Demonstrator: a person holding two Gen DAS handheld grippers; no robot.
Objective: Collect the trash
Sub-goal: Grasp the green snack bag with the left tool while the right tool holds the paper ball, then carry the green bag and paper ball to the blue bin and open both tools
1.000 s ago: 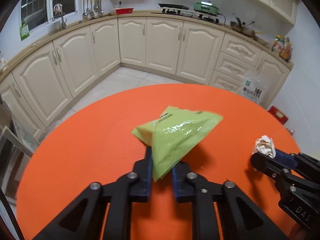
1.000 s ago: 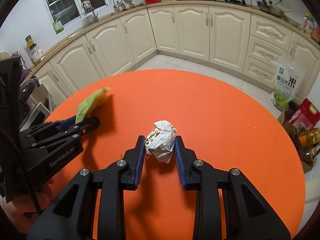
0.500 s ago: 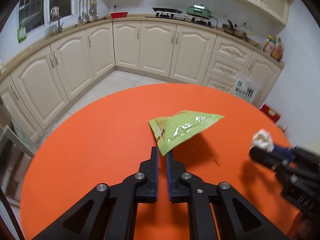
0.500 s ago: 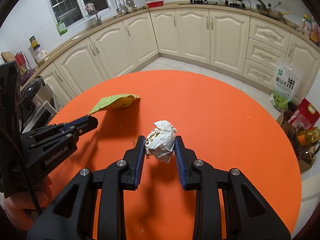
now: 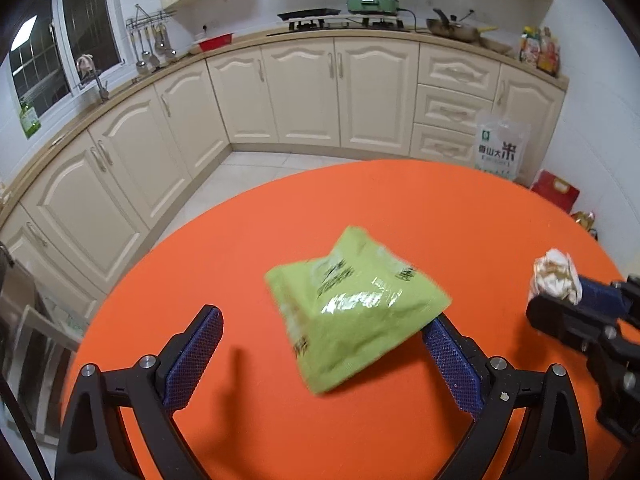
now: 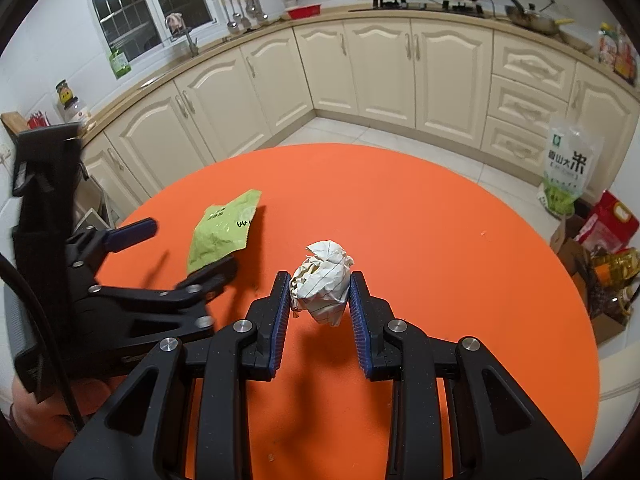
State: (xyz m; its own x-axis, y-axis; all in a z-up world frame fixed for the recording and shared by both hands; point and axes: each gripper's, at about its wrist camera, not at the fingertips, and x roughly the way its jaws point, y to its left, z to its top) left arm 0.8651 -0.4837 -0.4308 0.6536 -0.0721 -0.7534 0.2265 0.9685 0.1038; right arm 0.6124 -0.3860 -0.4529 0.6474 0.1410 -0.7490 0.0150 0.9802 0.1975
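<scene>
**Left jaws sprung wide, right jaws pinching paper**

We see the left gripper (image 5: 320, 344) angled down over the round orange table (image 5: 400, 208), its jaws having just been opening and now standing wide apart. The green snack packet (image 5: 352, 308) sits between them but free of both blue pads (image 5: 192, 356); its edges are smeared with motion blur, so we cannot tell whether it has fully settled on the tabletop. It is a flat, glossy pouch with dark print and a shiny crease across the middle. From the right wrist view the same packet (image 6: 224, 232) shows just ahead of the left gripper (image 6: 188, 252), left of centre on the table.

Further right, the right gripper (image 6: 320, 300) also points down at the table, its jaws partly closed on a crumpled paper ball (image 6: 322, 280). The wad is white, lined paper, tightly scrunched, held clear above the orange surface with its shadow below. A hand (image 6: 36, 412) grips the left tool at the lower left edge.
</scene>
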